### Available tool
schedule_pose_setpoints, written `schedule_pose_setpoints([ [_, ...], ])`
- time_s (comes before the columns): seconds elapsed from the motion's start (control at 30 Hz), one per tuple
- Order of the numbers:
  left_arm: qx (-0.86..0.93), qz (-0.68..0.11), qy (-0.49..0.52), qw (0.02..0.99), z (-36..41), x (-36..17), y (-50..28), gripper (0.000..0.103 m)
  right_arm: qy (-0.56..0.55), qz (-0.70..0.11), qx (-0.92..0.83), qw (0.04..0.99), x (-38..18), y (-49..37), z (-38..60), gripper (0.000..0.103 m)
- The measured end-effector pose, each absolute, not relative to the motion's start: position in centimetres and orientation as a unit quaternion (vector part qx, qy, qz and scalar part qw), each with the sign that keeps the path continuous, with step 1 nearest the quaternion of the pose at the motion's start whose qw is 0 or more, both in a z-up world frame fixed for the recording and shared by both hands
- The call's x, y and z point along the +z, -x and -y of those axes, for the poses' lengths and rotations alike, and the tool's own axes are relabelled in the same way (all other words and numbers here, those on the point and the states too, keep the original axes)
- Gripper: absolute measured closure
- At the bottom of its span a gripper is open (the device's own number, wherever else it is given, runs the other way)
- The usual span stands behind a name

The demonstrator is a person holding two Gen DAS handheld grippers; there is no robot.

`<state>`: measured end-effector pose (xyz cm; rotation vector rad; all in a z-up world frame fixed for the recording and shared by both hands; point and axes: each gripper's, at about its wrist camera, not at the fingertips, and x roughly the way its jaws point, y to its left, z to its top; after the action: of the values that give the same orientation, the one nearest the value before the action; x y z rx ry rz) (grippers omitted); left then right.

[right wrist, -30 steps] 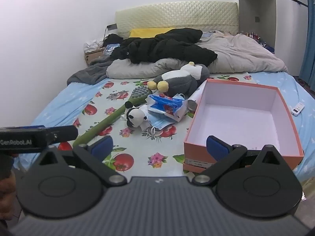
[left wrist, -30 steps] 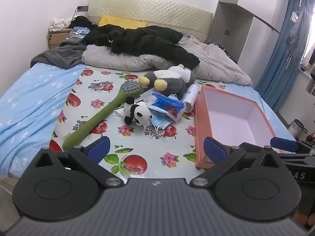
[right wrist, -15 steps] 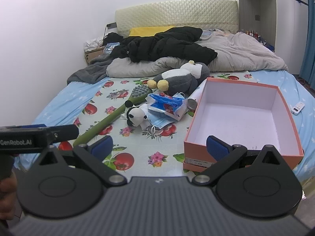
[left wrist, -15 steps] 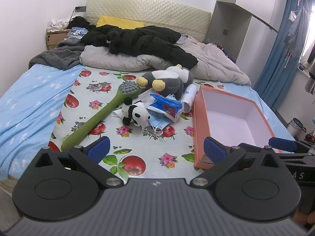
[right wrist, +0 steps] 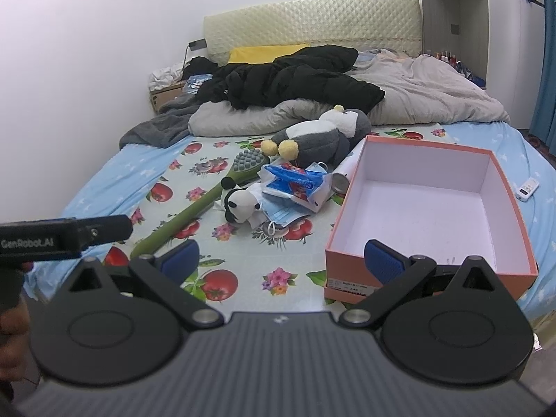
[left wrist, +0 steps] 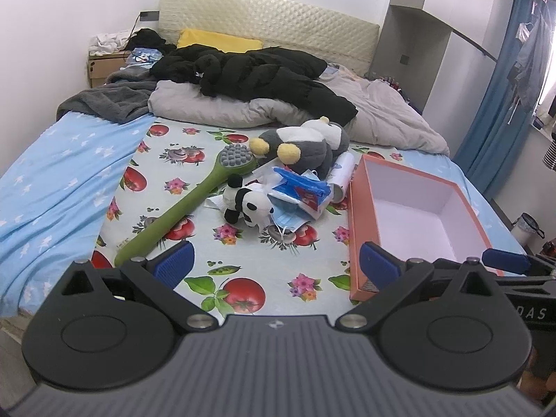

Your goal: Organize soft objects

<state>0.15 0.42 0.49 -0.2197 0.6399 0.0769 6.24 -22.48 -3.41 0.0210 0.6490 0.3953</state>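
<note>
Hovering off the foot edge of the bed, the left gripper [left wrist: 274, 260] and right gripper [right wrist: 281, 255] both have jaws spread wide, holding nothing. On the fruit-print cloth [left wrist: 243, 271], a small panda plush [left wrist: 246, 205] lies mid-cloth against a blue face mask [left wrist: 286, 219] and a blue-and-white packet [left wrist: 302, 189]. Toward the head end rests a grey penguin plush [left wrist: 305, 146]. A green long-handled brush [left wrist: 187, 205] runs diagonally toward the left edge. An open orange shoebox [right wrist: 431, 278] sits at the cloth's right edge.
</note>
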Motion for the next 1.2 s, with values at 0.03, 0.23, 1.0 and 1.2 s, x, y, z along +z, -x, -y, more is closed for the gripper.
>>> schedule_pose_setpoints([
  [0.03,0.038,-0.314,0.108,0.942,-0.5,0.4,-0.2,0.0,-0.012,-0.317,0.194,0.928,-3.4,-6.3,22.6,0.0],
  [0.23,0.04,-0.317,0.106,0.942,-0.5,0.2,-0.2,0.0,-0.017,-0.322,0.194,0.926,-3.7,-6.5,22.8,0.0],
  [1.0,0.054,-0.337,0.1,0.935,-1.1,-2.5,-2.8,0.0,-0.04,-0.332,0.193,0.922,-5.9,-7.6,23.0,0.0],
  [1.2,0.049,-0.337,0.106,0.934,-1.3,-3.3,-3.4,0.0,-0.043,-0.338,0.199,0.919,-6.5,-7.9,23.0,0.002],
])
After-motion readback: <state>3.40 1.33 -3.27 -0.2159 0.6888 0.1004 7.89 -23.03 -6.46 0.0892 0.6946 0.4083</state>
